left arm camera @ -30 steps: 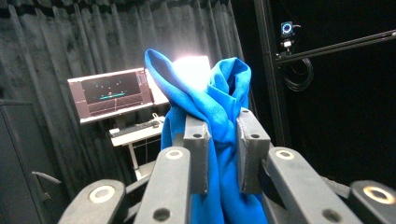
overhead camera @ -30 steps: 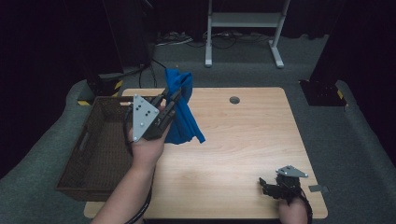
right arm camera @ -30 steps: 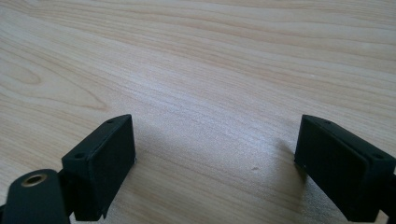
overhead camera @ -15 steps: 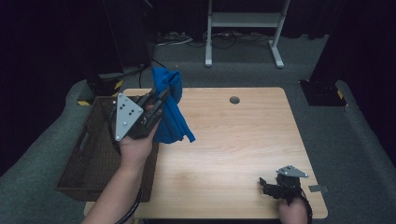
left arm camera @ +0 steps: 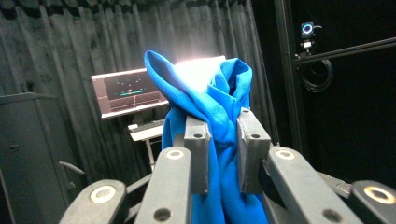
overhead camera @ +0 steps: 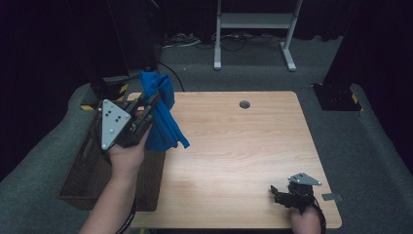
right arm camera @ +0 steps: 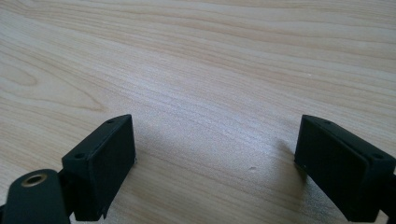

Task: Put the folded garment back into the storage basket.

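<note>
Cloth (overhead camera: 160, 114) is travelling leftward in the high view: over the last second the left gripper (overhead camera: 148, 105) has been carrying the blue fabric off the wooden table (overhead camera: 234, 146) toward the dark woven basket (overhead camera: 80, 170), and it is now hanging over the table's left edge, partly above the basket's near corner. Judging by that drift, the drop into the basket is coming up, though the cloth is not yet fully over the opening. The right gripper (overhead camera: 280, 192) is resting at the table's near right corner, unchanged from a second ago.

In the left gripper view, the jaws are pinching a bunched fold of the cloth (left arm camera: 210, 112), nearly closed, with soft, matte fleece-like fabric spilling above and below the pads (left arm camera: 196, 154) in loose rounded folds. A lit monitor (left arm camera: 126, 91) and pleated dark curtains are standing behind.

In the right gripper view, the right gripper (right arm camera: 215, 149) is lying wide open, holding nothing, its blocky black pads (right arm camera: 105, 158) sitting just above the pale, smooth table (right arm camera: 210, 60) with fine wavy grain.
</note>
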{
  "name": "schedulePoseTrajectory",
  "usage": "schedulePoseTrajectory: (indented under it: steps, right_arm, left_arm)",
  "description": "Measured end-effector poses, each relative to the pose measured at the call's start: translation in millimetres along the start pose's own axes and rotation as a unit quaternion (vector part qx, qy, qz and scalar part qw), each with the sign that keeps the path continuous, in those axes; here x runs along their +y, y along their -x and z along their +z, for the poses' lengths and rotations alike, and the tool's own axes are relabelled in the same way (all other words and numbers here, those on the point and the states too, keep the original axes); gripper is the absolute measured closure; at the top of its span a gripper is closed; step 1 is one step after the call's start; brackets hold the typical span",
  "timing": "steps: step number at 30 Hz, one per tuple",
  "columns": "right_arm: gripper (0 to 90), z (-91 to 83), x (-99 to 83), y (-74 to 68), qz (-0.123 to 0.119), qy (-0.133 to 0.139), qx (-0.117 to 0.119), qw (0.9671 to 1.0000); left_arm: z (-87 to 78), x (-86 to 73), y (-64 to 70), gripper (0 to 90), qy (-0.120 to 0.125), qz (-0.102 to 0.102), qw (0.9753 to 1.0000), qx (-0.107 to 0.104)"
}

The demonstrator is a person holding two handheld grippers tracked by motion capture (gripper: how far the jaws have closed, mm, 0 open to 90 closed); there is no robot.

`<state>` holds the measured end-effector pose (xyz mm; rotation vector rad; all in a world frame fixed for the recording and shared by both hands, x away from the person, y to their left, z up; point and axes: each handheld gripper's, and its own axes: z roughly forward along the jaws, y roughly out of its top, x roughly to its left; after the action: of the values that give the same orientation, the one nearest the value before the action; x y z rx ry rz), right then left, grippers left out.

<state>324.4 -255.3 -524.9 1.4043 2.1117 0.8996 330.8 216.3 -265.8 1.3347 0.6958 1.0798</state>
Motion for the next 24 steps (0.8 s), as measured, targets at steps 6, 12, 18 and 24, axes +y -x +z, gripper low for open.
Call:
schedulePoseTrajectory:
  steps: [6, 12, 18, 24]
  right_arm:
    - [12.2, 0.0, 0.0, 0.0, 0.000, 0.000, 0.000, 1.0000]
    - [12.3, 0.0, 0.0, 0.1, 0.001, 0.000, -0.001, 1.0000]
    - [12.3, 0.0, 0.0, 0.3, 0.002, 0.000, -0.002, 1.0000]
    - [12.3, 0.0, 0.0, 0.3, 0.005, 0.000, -0.004, 1.0000]
  left_arm:
    - [-10.5, -3.6, -18.4, 77.4, -0.005, -0.008, 0.9999, 0.012]
    - [-21.2, -10.2, -36.3, 77.4, -0.014, -0.005, 0.9995, 0.028]
    - [-30.4, -26.3, -53.9, 77.5, -0.035, -0.008, 0.9983, 0.045]
    - [-39.3, -40.8, -66.8, 77.5, -0.052, -0.016, 0.9969, 0.058]
